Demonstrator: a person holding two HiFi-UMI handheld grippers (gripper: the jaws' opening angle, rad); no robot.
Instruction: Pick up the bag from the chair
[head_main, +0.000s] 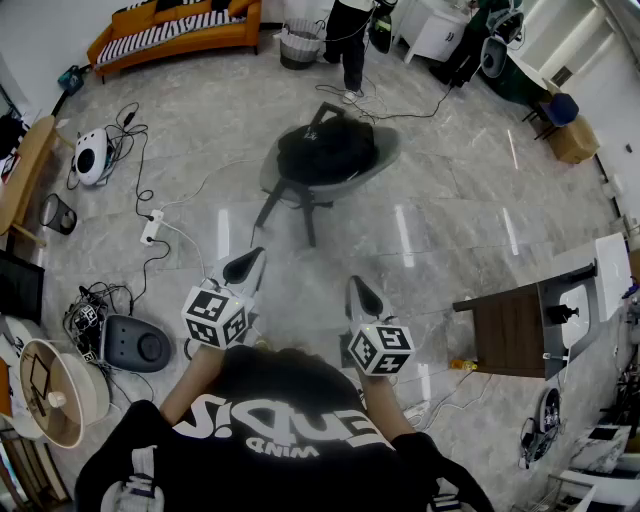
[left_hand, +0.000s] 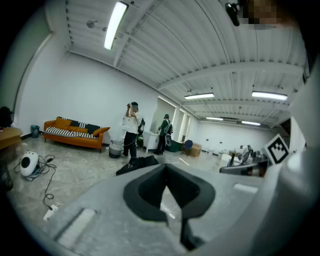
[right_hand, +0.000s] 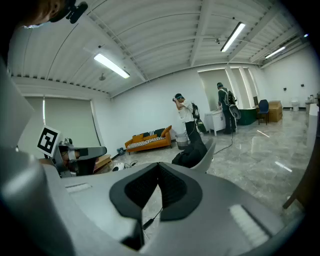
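Observation:
A black bag (head_main: 325, 150) lies slumped on the seat of a grey shell chair (head_main: 385, 155) with dark legs, mid-floor ahead of me. Both grippers are held low, close to my body and well short of the chair. My left gripper (head_main: 243, 268) points toward the chair's left side, jaws together and empty. To its right, my right gripper (head_main: 362, 297) is also shut with nothing in it. The left gripper view shows the bag (left_hand: 142, 162) far off beyond the closed jaws. From the right gripper view the bag (right_hand: 189, 152) and chair (right_hand: 209, 150) sit in the distance.
A power strip with cables (head_main: 150, 228) lies on the floor left of the chair. An orange sofa (head_main: 175, 30), a bin (head_main: 298, 45) and a standing person (head_main: 350, 45) are behind it. A dark wooden table (head_main: 510, 330) stands at right, a fan (head_main: 45, 395) at left.

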